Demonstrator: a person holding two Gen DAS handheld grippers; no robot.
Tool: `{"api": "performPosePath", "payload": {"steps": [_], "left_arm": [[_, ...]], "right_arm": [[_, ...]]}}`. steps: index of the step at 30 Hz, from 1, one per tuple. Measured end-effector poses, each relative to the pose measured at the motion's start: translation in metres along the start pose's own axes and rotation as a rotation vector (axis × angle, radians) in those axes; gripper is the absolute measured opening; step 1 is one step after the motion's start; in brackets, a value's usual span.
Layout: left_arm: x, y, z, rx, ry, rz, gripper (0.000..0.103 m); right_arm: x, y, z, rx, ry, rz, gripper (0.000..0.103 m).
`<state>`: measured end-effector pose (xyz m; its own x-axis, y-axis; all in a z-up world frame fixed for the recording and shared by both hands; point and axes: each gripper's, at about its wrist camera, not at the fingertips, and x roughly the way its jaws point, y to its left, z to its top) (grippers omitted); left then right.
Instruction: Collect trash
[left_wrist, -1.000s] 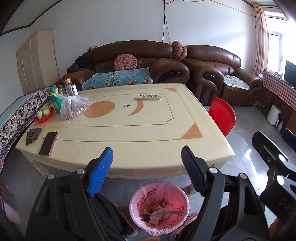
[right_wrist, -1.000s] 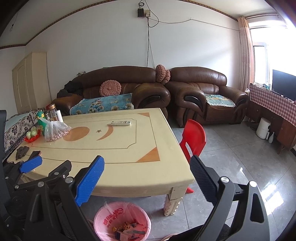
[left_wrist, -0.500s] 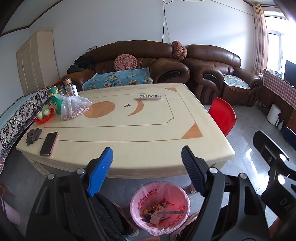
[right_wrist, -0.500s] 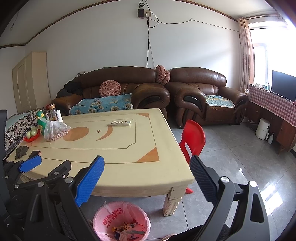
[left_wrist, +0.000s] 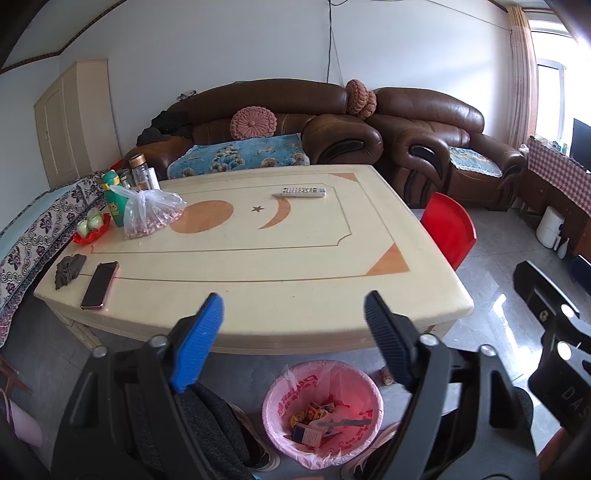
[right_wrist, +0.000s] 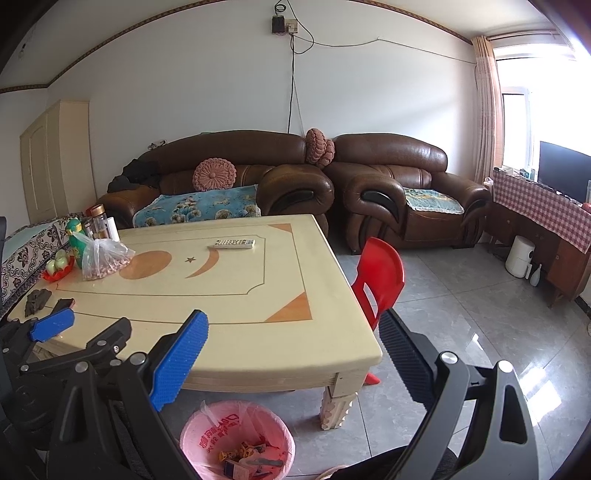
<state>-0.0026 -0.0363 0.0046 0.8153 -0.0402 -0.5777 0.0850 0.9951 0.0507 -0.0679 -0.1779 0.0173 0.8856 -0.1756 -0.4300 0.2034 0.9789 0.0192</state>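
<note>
Floor bin (left_wrist: 322, 413) upright, mouth upward

A home living room: brown leather sofa (right_wrist: 229, 173), armchair (right_wrist: 406, 192), low table (right_wrist: 229, 291).

"DAS" on right tool (left_wrist: 569, 391) body

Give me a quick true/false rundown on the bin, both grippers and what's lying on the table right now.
1. The pink-lined trash bin holds trash. True.
2. The left gripper grips a wrapper. False: its jaws are opening with nothing between them.
3. The right gripper is empty and open. True.
4. The remote lies in the bin. False: it lies on the table.
5. The phone lies near the table's left corner. True.
</note>
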Motion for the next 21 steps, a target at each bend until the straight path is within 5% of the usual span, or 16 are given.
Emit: {"api": "performPosePath", "payload": {"steps": [21], "left_arm": [[0.0043,0.0033,-0.0045,0.000,0.013,-0.002,0.083]], "right_arm": [[0.0049,-0.0019,-0.0010,0.005,0.015,-0.003,0.091]]}}
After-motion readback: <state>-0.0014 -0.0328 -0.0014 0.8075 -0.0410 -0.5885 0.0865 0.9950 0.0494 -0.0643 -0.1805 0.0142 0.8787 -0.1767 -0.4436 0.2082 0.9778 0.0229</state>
